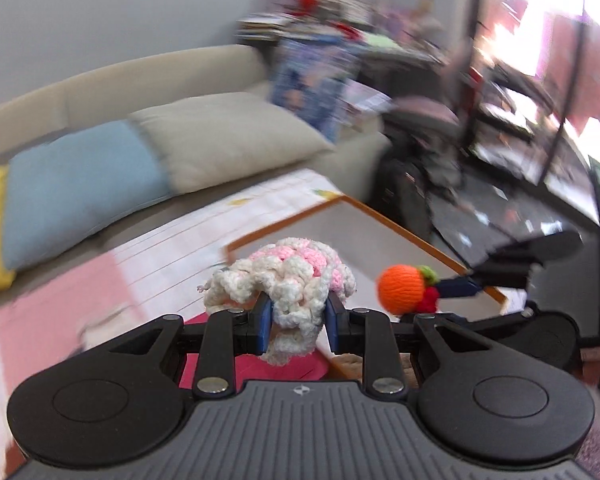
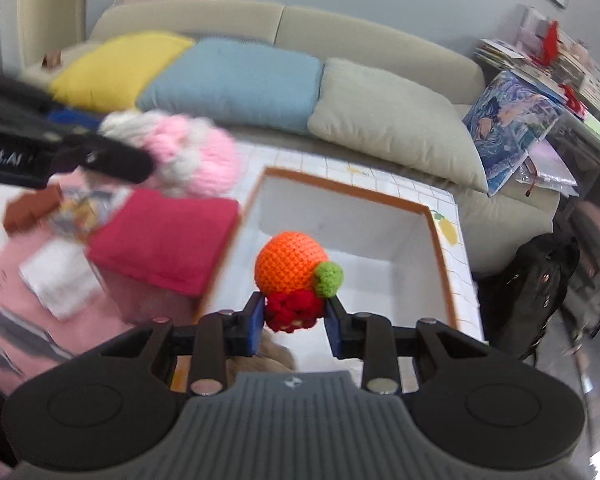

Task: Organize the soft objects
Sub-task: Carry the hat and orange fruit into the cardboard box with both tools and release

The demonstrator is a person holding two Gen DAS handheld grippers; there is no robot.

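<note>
While clamped, left gripper [image 1: 296,316] pinches crochet piece [image 1: 288,288], right gripper [image 2: 294,322] orange toy [image 2: 294,276]

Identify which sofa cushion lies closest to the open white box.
The beige cushion, rightmost of the three; the blue cushion and yellow cushion sit further left.

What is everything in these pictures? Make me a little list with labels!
left claw: shut on the pink and white yarn toy
right claw: shut on the orange yarn ball, by its red part
box: white inside, orange rim, open, below the ball
red cloth: left of the box
sofa: yellow, blue and beige cushions
</note>
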